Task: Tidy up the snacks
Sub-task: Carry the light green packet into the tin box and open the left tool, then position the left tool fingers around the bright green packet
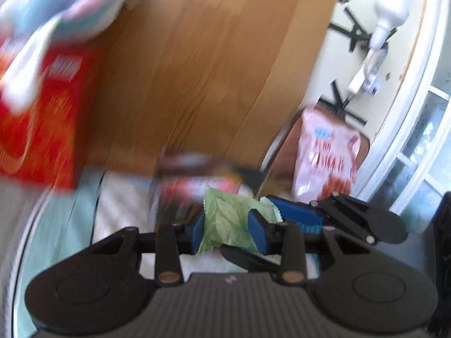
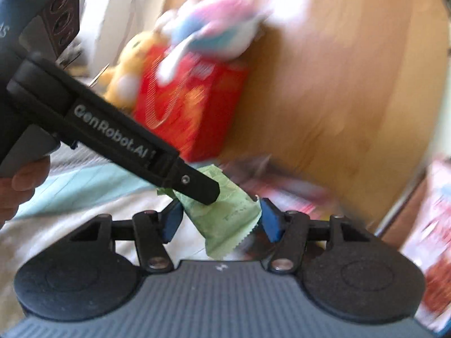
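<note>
A light green snack packet (image 1: 228,225) sits between the blue pads of my left gripper (image 1: 229,229), which is shut on it. The same packet (image 2: 225,219) lies between the pads of my right gripper (image 2: 221,221), whose jaws stand a little apart from its sides. The left gripper's black finger (image 2: 194,183) reaches in from the left and pinches the packet's upper end. The right gripper's blue finger (image 1: 296,211) shows beside the packet in the left wrist view. Both views are blurred by motion.
A red snack box (image 1: 42,129) stands at the left against a wooden panel (image 1: 197,70), with a pink and blue plush on top (image 2: 214,28) and a yellow plush (image 2: 126,70) beside it. A pink snack bag (image 1: 329,152) leans at the right. More packets (image 1: 197,180) lie on the bedding.
</note>
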